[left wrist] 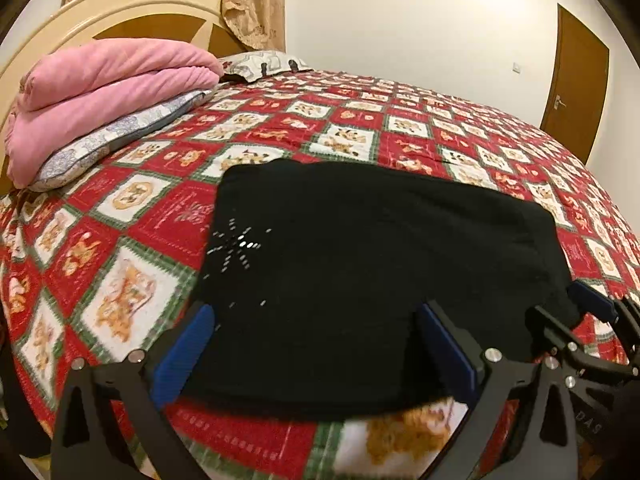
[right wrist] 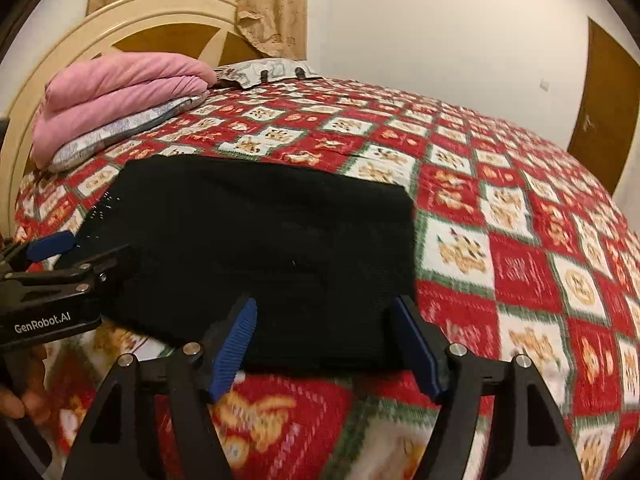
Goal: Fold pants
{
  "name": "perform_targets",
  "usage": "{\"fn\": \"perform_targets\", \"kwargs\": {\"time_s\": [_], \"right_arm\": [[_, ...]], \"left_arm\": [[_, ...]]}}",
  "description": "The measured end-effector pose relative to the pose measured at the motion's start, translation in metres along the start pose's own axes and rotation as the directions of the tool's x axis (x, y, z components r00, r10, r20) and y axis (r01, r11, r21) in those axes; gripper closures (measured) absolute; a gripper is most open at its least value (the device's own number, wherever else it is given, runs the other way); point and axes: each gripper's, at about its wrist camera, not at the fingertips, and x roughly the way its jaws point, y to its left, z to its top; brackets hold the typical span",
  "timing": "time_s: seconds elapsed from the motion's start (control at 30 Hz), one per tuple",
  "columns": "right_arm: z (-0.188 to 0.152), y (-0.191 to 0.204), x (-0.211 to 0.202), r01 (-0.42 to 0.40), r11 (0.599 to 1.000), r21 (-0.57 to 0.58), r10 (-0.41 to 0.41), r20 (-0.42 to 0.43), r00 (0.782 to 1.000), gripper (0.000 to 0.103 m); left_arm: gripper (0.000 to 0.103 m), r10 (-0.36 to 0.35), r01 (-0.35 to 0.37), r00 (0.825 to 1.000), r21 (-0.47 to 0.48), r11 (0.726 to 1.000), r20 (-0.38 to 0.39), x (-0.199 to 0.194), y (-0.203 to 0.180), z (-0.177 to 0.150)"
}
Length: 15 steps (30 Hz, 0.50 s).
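The black pants (left wrist: 360,248) lie folded into a flat rectangle on the red patchwork bedspread (left wrist: 132,236); a small sparkly star pattern shows near their left edge. They also show in the right wrist view (right wrist: 256,240). My left gripper (left wrist: 316,316) is open, its blue-padded fingers spread over the near edge of the pants. My right gripper (right wrist: 324,312) is open too, over the near right part of the pants. In the left wrist view the right gripper (left wrist: 588,312) shows at the pants' right corner. In the right wrist view the left gripper (right wrist: 80,252) shows at the left.
A folded pink blanket (left wrist: 104,88) rests on a floral pillow (left wrist: 120,136) by the cream headboard (left wrist: 120,8) at the far left. A second pillow (left wrist: 264,62) lies behind. A brown door (left wrist: 576,84) stands at the far right. The bedspread (right wrist: 520,240) stretches to the right.
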Motion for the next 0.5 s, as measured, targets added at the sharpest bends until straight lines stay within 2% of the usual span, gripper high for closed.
{"fn": "perform_targets", "kwargs": {"time_s": [0.13, 0.2, 0.3, 0.4, 0.5], "right_arm": [[-0.011, -0.006, -0.034, -0.069, 0.992, 0.109, 0.064, 0.051, 0.997, 0.031], [-0.019, -0.006, -0.047, -0.074, 0.985, 0.154, 0.067, 0.055, 0.996, 0.030], [-0.036, -0.008, -0.052, -0.040, 0.971, 0.238, 0.047, -0.023, 0.999, 0.030], [-0.061, -0.017, -0.056, -0.061, 0.928, 0.367, 0.100, -0.088, 0.991, 0.030], [-0.081, -0.020, -0.069, -0.067, 0.898, 0.434, 0.126, -0.107, 0.986, 0.030]], "left_arm": [[0.000, 0.070, -0.070, 0.998, 0.040, 0.997, 0.008, -0.019, 0.001, -0.006], [0.000, 0.080, -0.081, 0.997, 0.035, 0.996, 0.014, -0.028, 0.002, -0.011], [0.000, 0.050, -0.050, 0.999, 0.010, 0.999, 0.001, -0.041, 0.003, -0.021], [0.000, 0.049, -0.049, 0.999, 0.025, 0.998, 0.014, -0.056, -0.002, -0.034], [0.000, 0.043, -0.045, 0.998, 0.049, 0.998, 0.039, -0.074, -0.006, -0.047]]}}
